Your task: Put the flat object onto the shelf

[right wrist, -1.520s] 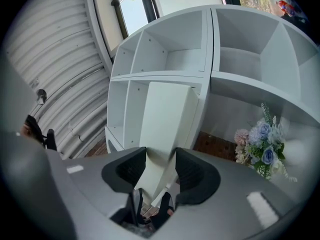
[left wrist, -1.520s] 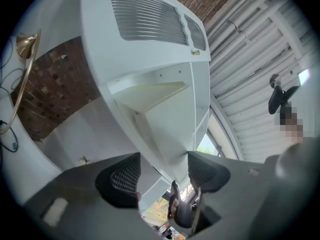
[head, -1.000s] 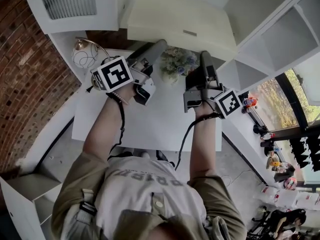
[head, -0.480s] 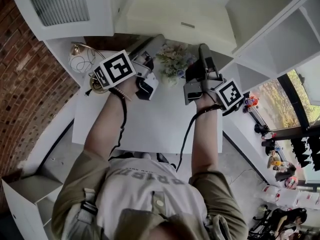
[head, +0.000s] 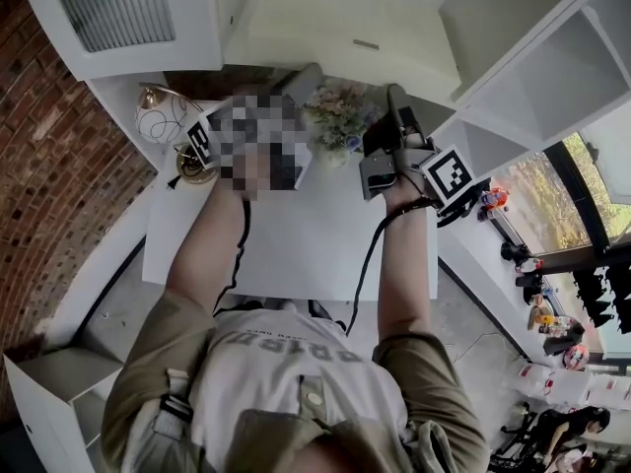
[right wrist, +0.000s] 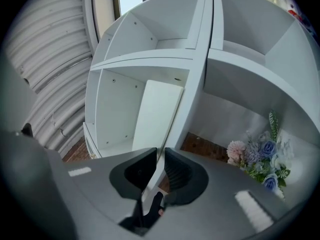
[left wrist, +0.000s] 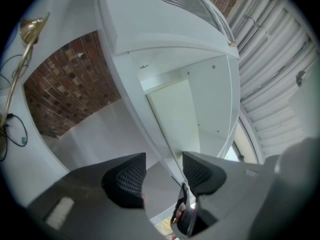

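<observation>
The flat object is a thin cream-white panel [head: 345,33], raised in front of the white shelf [head: 537,77]. In the right gripper view the panel [right wrist: 157,111] leans inside a shelf compartment and runs down into my right gripper [right wrist: 160,171]. Its jaws have just been closing and are shut on the panel's near edge. In the left gripper view the panel [left wrist: 172,119] reaches between the jaws of my left gripper [left wrist: 162,176]. These have just been closing but stand apart, with the edge beside the right-hand pad [left wrist: 197,173]. In the head view, the left gripper [head: 296,87] and right gripper [head: 397,106] flank the near edge.
A white table [head: 296,244] lies below my arms, with a bunch of artificial flowers [head: 340,116] at its far side. A gold lamp [head: 163,116] stands at the left by a brick wall [head: 49,166]. A white cabinet with a grille [head: 118,13] hangs above it.
Both grippers have moved a little away from the person toward the shelf, carrying the panel's near edge with them.
</observation>
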`<move>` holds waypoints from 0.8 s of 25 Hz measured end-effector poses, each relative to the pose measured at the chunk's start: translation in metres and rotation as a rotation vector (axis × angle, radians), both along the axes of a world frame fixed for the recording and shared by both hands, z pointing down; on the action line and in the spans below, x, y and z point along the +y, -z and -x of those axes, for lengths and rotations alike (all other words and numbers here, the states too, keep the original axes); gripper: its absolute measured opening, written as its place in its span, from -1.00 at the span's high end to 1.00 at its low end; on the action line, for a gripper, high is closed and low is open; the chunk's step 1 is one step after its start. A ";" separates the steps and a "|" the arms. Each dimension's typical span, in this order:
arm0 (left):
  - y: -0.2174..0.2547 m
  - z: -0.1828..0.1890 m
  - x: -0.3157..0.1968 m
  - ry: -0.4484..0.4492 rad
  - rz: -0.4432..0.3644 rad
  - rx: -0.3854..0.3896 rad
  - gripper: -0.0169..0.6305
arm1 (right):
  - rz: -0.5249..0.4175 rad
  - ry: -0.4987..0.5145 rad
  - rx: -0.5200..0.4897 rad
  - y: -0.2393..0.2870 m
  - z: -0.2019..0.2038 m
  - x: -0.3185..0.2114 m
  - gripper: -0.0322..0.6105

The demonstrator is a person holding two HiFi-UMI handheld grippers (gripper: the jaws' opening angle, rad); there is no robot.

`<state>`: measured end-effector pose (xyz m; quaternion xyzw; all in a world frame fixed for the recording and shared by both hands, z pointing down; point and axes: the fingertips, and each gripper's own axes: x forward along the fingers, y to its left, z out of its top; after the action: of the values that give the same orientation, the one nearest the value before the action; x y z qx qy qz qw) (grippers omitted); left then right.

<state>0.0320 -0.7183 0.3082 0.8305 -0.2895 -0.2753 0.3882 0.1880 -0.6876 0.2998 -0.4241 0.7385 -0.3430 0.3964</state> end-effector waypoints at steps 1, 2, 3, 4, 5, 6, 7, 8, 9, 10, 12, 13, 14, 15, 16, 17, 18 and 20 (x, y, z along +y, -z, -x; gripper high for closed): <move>0.000 0.001 0.001 0.007 0.006 0.002 0.20 | -0.001 0.001 -0.010 0.000 0.000 0.001 0.74; -0.001 0.003 0.004 0.012 0.011 0.005 0.23 | -0.006 0.002 -0.022 0.001 0.000 0.003 0.74; -0.002 0.005 0.007 0.015 0.010 0.005 0.23 | -0.014 0.001 -0.029 0.001 0.000 0.007 0.73; -0.003 0.008 0.013 0.015 0.003 0.000 0.23 | -0.025 -0.003 -0.024 0.001 0.000 0.012 0.71; -0.003 0.012 0.019 0.015 -0.013 -0.011 0.23 | -0.039 -0.012 -0.003 0.001 0.000 0.017 0.68; -0.002 0.015 0.026 0.015 -0.037 -0.031 0.23 | -0.053 -0.026 0.033 0.002 0.000 0.023 0.68; -0.001 0.018 0.034 0.020 -0.067 -0.060 0.23 | -0.067 -0.045 0.081 0.002 -0.001 0.030 0.68; 0.000 0.022 0.042 0.029 -0.103 -0.099 0.23 | -0.080 -0.068 0.137 0.002 -0.001 0.038 0.67; 0.000 0.024 0.051 0.042 -0.140 -0.147 0.23 | -0.090 -0.091 0.197 0.002 0.000 0.046 0.67; -0.001 0.027 0.060 0.056 -0.175 -0.199 0.24 | -0.094 -0.115 0.257 0.001 0.002 0.055 0.67; -0.007 0.031 0.080 0.085 -0.244 -0.312 0.30 | -0.085 -0.159 0.379 -0.007 0.004 0.074 0.67; -0.011 0.032 0.089 0.099 -0.274 -0.370 0.35 | -0.078 -0.178 0.443 -0.012 0.005 0.083 0.67; -0.017 0.033 0.098 0.113 -0.300 -0.426 0.38 | -0.072 -0.195 0.508 -0.017 0.007 0.092 0.67; -0.022 0.034 0.106 0.129 -0.322 -0.478 0.43 | -0.067 -0.209 0.574 -0.023 0.009 0.101 0.67; -0.028 0.036 0.113 0.145 -0.342 -0.528 0.47 | -0.062 -0.221 0.637 -0.029 0.011 0.109 0.67; -0.033 0.037 0.121 0.162 -0.361 -0.576 0.52 | -0.056 -0.232 0.696 -0.035 0.015 0.117 0.67; -0.039 0.040 0.128 0.181 -0.377 -0.623 0.57 | -0.050 -0.242 0.749 -0.041 0.018 0.125 0.69; -0.050 0.045 0.141 0.219 -0.402 -0.707 0.61 | -0.036 -0.266 0.842 -0.053 0.024 0.139 0.76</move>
<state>-0.0127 -0.5775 0.3581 0.8973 -0.4320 -0.0641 0.0639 0.1639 -0.5485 0.3528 -0.6114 0.7803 -0.0733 0.1090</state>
